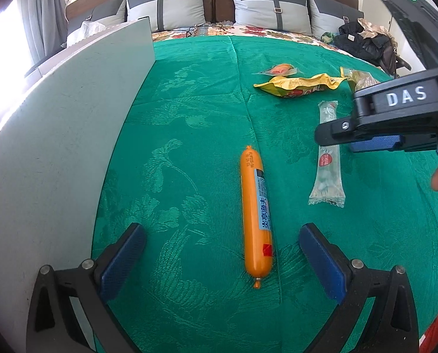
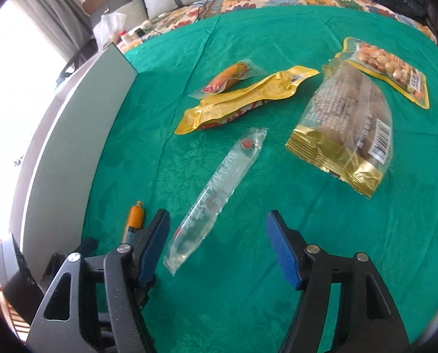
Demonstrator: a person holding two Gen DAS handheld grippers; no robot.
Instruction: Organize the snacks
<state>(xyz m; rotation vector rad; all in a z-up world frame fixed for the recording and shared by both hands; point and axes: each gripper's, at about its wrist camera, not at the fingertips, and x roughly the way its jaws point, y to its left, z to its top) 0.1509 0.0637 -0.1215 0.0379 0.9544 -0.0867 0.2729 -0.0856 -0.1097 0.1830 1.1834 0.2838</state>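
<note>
An orange sausage stick (image 1: 255, 211) lies lengthwise on the green cloth (image 1: 189, 117), between the open fingers of my left gripper (image 1: 222, 235); its tip shows in the right wrist view (image 2: 136, 216). A clear long snack packet (image 2: 216, 197) lies diagonally between the open fingers of my right gripper (image 2: 217, 223); it shows in the left wrist view (image 1: 327, 156) under the right gripper (image 1: 325, 135). Farther off lie a yellow packet (image 2: 242, 100), a small clear sausage packet (image 2: 227, 79), a clear-and-gold bag (image 2: 348, 129) and a nut bag (image 2: 389, 70).
A grey box wall (image 1: 71, 147) stands along the left of the cloth, also in the right wrist view (image 2: 71, 147). Pillows (image 1: 272, 8) and dark clothes (image 1: 363, 41) sit at the bed's far end.
</note>
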